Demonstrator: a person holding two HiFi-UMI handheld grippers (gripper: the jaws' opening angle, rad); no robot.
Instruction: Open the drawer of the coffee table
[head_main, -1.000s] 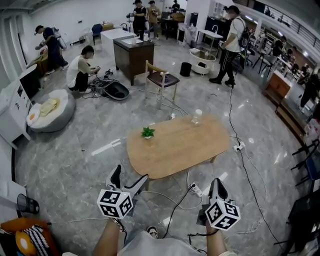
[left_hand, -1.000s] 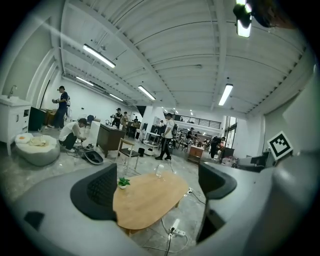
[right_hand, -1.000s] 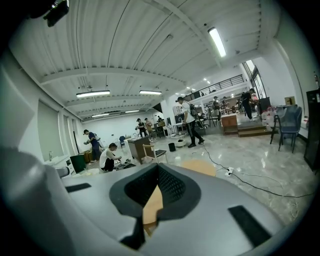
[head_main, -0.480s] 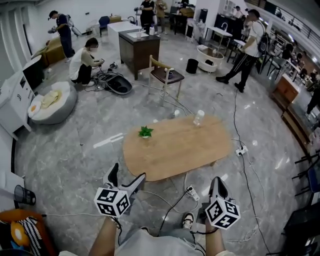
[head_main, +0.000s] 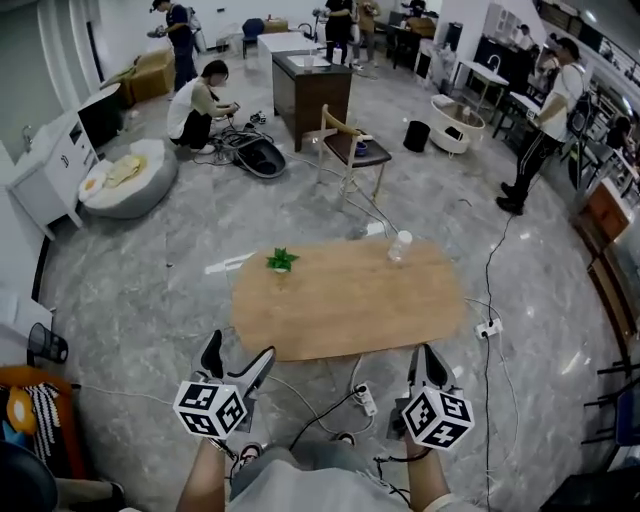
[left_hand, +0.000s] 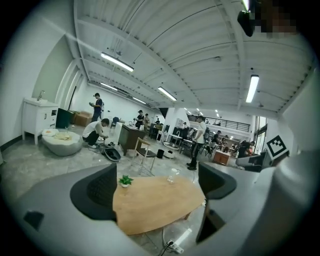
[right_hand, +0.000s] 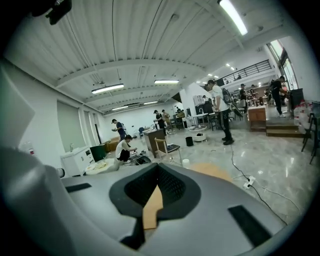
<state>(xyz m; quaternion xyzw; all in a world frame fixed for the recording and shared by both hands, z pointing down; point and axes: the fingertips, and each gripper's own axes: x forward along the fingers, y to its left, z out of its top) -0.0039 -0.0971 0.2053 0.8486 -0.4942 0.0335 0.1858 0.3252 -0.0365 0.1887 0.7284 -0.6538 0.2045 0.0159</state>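
Over the last second the whole view swings. The floor slides under us, and the table, which lay slanted up and to the right, now lies nearly level at our 12 o'clock. We read this as a step and a turn to face it square on; a shoe shows under us, which fits a stride.

The long near edge of the table is now the side turned to us. Its top is all that the head view gives, and no drawer front or handle can be made out in any view. Our guess is that it sits under that near edge, out of sight from this height. The task is thus in its approach, with nothing touched.

The left gripper hangs at the table's 7 o'clock, well apart from it. Its jaws stand wide, with only the far-off table between them. The right gripper hangs at 5 o'clock, its jaws drawn to a narrow slit and holding nothing. Both sit a little lower in the head view than a second ago.

A power strip lies on the floor at the table's 6 o'clock, between us and the near edge, so we risk treading on it. On the top, a bottle stands at 1 o'clock and a plant at 10 o'clock.
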